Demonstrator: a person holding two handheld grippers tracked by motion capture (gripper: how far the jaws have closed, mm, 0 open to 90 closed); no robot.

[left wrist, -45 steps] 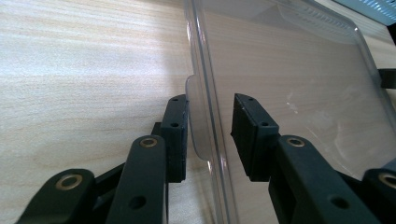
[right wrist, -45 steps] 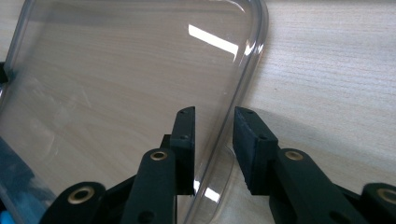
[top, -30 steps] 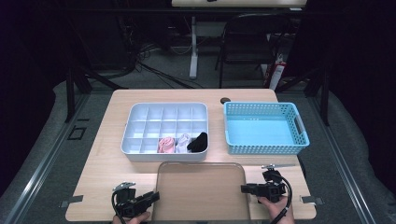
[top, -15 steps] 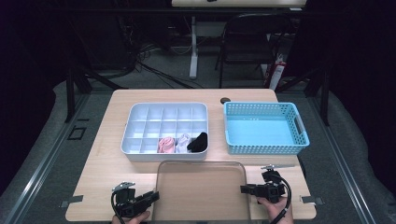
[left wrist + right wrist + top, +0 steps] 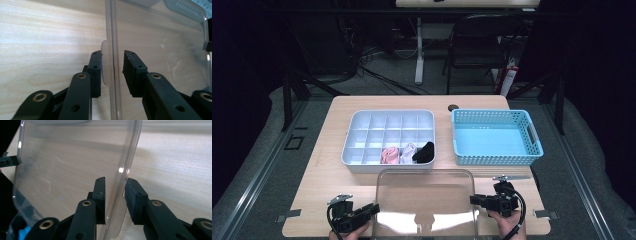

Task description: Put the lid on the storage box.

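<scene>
A clear plastic lid point(image 5: 427, 200) lies across the table's near edge, just in front of the white divided tray point(image 5: 348, 145). My left gripper point(image 5: 373, 209) straddles the lid's left rim. In the left gripper view point(image 5: 112, 70) one pad touches the rim's small tab, and a slim gap shows at the other pad. My right gripper point(image 5: 474, 200) straddles the right rim. In the right gripper view point(image 5: 115, 195) its jaws have just been closing with the lid's edge point(image 5: 130, 157) between them, and a gap still shows.
The tray's front row holds a pink roll point(image 5: 389, 155), a white roll point(image 5: 408, 152) and a black roll point(image 5: 424, 151). An empty blue basket point(image 5: 492, 114) stands to its right. Bare wooden table point(image 5: 319, 175) lies to the left.
Both grippers stay at the lid's two sides and the lid has not visibly moved.
</scene>
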